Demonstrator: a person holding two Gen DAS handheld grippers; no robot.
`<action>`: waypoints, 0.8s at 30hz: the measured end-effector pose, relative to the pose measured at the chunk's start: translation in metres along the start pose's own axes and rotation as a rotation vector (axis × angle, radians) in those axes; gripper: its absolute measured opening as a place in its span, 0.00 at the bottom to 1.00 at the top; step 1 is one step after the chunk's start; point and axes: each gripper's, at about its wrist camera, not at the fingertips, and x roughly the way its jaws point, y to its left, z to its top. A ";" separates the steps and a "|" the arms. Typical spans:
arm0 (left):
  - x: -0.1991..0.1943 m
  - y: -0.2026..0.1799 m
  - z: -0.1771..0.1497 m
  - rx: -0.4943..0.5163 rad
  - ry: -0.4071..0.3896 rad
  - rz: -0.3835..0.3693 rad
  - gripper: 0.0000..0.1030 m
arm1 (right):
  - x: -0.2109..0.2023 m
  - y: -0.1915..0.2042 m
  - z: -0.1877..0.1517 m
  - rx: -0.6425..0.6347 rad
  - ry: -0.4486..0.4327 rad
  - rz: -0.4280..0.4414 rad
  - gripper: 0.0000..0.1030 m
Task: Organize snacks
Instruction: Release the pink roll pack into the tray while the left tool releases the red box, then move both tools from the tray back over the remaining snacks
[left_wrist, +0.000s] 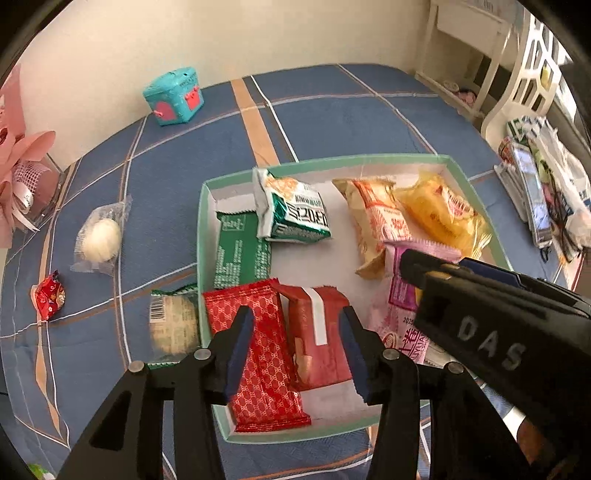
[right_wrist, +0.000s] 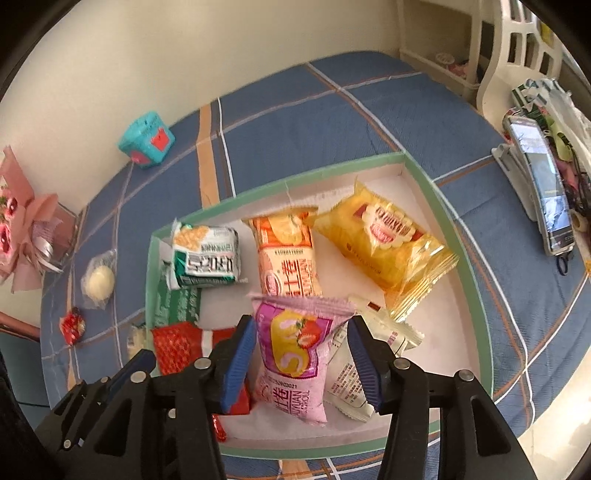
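Nearest, the left gripper (left_wrist: 297, 354) hung with jaws apart over two glossy red foil packets (left_wrist: 258, 354), the right gripper (right_wrist: 303, 363) likewise spread above a crinkly pink wrapper (right_wrist: 291, 362). Both lay inside the shallow green-rimmed cardboard tray (right_wrist: 436, 192); beyond, a puffy yellow bag (right_wrist: 384, 247).

I see the plaid bed (left_wrist: 332, 110) carrying the tray (left_wrist: 201, 236). Left of the tray lie a bun (left_wrist: 100, 240), candy (left_wrist: 50, 297) and cake (left_wrist: 173, 325); beyond it, a teal box (left_wrist: 173, 95).
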 end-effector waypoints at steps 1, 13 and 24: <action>-0.002 0.002 0.001 -0.008 -0.006 -0.003 0.48 | -0.003 -0.001 0.003 0.005 -0.011 0.004 0.54; -0.013 0.058 0.007 -0.210 -0.050 0.011 0.48 | -0.013 0.004 0.002 -0.020 -0.034 0.015 0.54; -0.018 0.131 -0.002 -0.471 -0.068 0.038 0.48 | -0.012 0.026 -0.003 -0.099 -0.029 0.017 0.53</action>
